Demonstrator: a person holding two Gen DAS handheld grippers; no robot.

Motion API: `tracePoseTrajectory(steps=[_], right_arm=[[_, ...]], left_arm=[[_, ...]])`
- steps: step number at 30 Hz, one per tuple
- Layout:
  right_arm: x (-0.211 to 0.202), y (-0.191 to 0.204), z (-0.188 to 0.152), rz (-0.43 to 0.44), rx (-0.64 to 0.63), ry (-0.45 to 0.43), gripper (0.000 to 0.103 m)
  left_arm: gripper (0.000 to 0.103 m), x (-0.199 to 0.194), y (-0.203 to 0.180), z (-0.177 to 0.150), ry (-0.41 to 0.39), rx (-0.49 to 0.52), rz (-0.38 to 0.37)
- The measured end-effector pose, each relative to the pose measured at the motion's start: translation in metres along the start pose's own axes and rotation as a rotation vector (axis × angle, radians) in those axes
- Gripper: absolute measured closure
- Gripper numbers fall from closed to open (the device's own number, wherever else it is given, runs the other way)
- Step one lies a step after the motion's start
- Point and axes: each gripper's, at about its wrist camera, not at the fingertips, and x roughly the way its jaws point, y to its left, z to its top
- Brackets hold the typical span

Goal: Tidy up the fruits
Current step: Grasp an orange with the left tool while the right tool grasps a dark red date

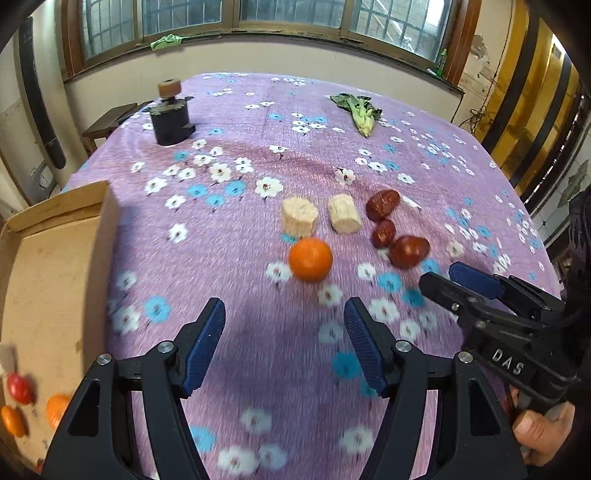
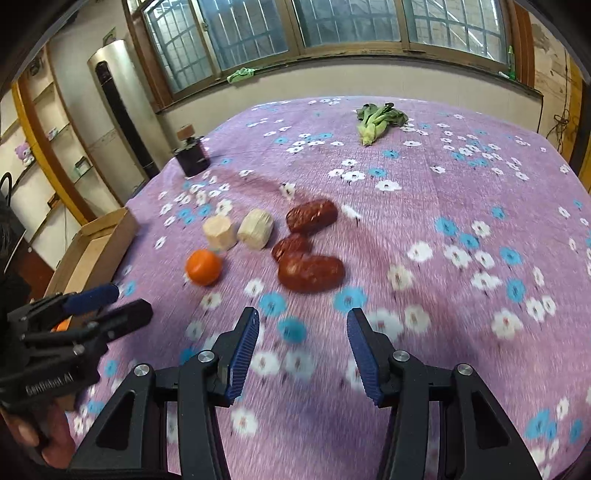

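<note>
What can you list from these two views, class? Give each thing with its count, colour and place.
orange: 1, orange, on the cloth nearest the left gripper
pale chunks: 2, cream, behind the orange
red dates: 3, dark red, right of the chunks
cardboard box: 1, brown, left edge, small fruits inside
leafy greens: 1, green, far side
dark container: 1, black, far left
tablecloth: 1, purple floral
left gripper: 1, black with blue pads, open
right gripper: 1, same, open

A barred window is seen above a cream wall; wooden shelves are fixed beside a tall standing air conditioner.
</note>
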Motion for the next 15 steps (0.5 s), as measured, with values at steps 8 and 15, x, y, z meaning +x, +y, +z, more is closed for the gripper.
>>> tracePoseTrajectory(steps=[8, 15], right_arm=[[0.031, -0.004, 0.013, -0.006, 0.018, 0.004, 0.049], [0.010, -0.017, 0.010, 0.067, 0.092, -0.041, 0.054]], left_arm=[[0.037, 0.043, -0.007, 0.017, 0.048, 0.001, 0.021], [0.049, 0.058, -0.019, 0.022, -0.009, 0.046, 0.073]])
